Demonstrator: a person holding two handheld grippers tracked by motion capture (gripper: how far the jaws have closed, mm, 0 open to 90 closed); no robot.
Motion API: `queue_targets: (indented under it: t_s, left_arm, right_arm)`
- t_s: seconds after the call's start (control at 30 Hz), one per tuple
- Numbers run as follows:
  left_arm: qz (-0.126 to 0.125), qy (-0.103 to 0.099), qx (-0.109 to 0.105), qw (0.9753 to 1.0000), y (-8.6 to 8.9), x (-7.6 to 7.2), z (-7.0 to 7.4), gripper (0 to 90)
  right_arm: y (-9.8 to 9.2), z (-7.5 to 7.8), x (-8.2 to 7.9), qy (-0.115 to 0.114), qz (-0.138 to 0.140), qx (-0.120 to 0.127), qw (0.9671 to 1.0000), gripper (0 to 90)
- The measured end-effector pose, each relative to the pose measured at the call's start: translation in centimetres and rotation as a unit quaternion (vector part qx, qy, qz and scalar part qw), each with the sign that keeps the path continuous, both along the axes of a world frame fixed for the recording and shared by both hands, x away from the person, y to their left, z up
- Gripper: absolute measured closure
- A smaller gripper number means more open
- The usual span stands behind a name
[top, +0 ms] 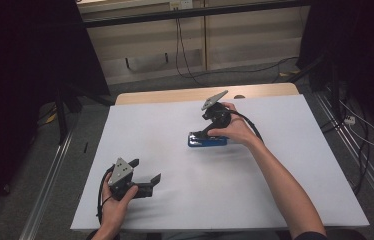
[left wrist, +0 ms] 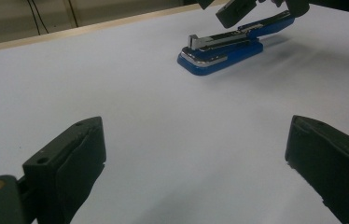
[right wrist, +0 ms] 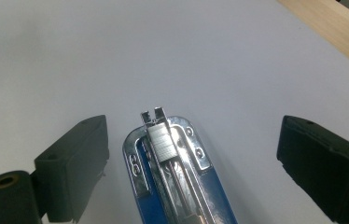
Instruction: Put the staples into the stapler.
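Dim room, dark at both sides of the high view; white tabletop [top: 175, 150] evenly lit from overhead, shadows soft and faint. Stapler [right wrist: 172, 158] between the right gripper [right wrist: 191, 163] jaws shows glare on its chrome. Jaws closest to both gripper cameras are soft, slightly out of focus.

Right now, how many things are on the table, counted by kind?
Stapler: 1, blue, lying on the white table.
Grippers: 2, the left gripper and the right gripper, both black and held by hands.
Total: 3
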State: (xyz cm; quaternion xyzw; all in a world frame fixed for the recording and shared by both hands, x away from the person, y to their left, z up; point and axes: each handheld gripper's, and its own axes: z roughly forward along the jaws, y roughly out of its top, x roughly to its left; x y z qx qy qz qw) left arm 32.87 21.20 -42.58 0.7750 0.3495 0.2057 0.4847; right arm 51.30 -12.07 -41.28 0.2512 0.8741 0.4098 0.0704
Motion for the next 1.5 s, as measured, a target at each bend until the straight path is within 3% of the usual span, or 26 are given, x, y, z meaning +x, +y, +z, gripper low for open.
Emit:
queue_targets:
  t_s: [0.2, 0.33, 0.4, 0.63, 0.77, 1.23, 1.5]
  left_arm:
    - [0.0, 0.0, 0.0, 1.0, 0.0, 0.0, 0.0, 5.3]
    - [0.001, 0.0, 0.0, 1.0, 0.0, 0.0, 0.0, 5.2]
    - [0.001, 0.0, 0.001, 1.0, 0.1, 0.0, 0.0, 5.2]
    - [0.004, -0.001, 0.0, 1.0, 0.1, 0.0, 0.0, 5.2]
    - [0.006, 0.001, -0.004, 1.0, 0.0, 0.0, -0.1, 5.2]
    - [0.006, 0.003, -0.003, 1.0, 0.1, 0.1, -0.1, 5.1]
    - [0.014, 0.004, 0.001, 0.9999, 0.3, 0.0, -0.2, 5.1]
  right_arm:
    - [-0.5, 0.1, -0.7, -0.01, -0.035, 0.025, 0.999, 5.9]
    - [-0.7, 0.0, -1.0, -0.009, -0.048, 0.024, 0.9985, 5.9]
    - [-0.8, -0.2, -1.2, -0.011, -0.05, 0.008, 0.9987, 6.2]
    - [-1.7, -0.1, -2.1, -0.018, -0.07, 0.024, 0.9971, 6.8]
    - [-2.2, 0.0, -2.6, -0.024, -0.094, 0.018, 0.9952, 6.8]
    - [-4.4, -0.3, -4.4, -0.056, -0.16, 0.015, 0.9853, 4.5]
    - [-6.2, -0.1, -5.6, -0.075, -0.205, 0.038, 0.9752, 4.5]
